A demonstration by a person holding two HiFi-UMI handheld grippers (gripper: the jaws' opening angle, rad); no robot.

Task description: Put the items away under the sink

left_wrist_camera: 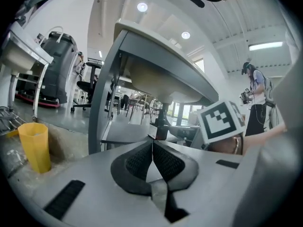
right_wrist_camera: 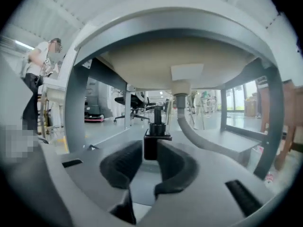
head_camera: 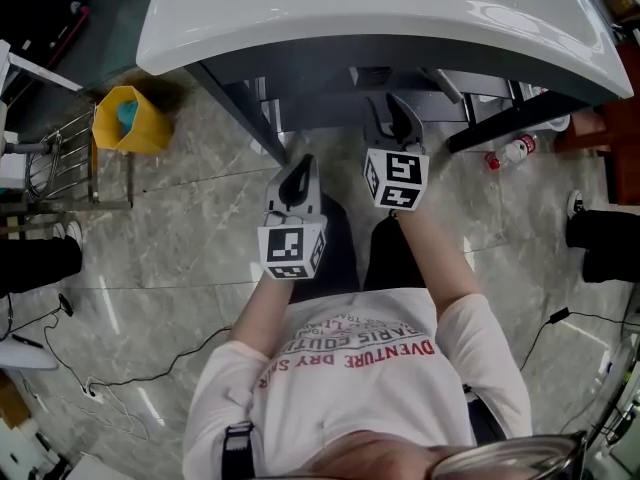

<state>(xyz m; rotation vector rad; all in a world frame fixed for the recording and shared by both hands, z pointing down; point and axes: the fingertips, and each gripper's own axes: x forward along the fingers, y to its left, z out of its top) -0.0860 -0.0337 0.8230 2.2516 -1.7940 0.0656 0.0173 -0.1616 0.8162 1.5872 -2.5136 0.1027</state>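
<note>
A dark pump bottle (right_wrist_camera: 152, 144) stands upright on the grey shelf (right_wrist_camera: 227, 141) under the white sink (head_camera: 380, 18), next to the drain pipe (right_wrist_camera: 189, 126). My right gripper (right_wrist_camera: 150, 151) points at it with its jaws partly apart. The bottle shows in the gap just beyond the fingertips, and the pads do not press on it. In the head view the right gripper (head_camera: 390, 118) reaches under the sink's front edge. My left gripper (head_camera: 300, 176) hangs back to the left, shut and empty (left_wrist_camera: 152, 144). From there the bottle (left_wrist_camera: 160, 128) is seen ahead on the shelf (left_wrist_camera: 123, 135).
A yellow bin (head_camera: 130, 118) stands on the marble floor at the left, beside a metal rack (head_camera: 60, 158). A clear plastic bottle (head_camera: 508, 152) lies on the floor at the right. Grey frame legs (right_wrist_camera: 75, 112) flank the shelf. Cables run over the floor.
</note>
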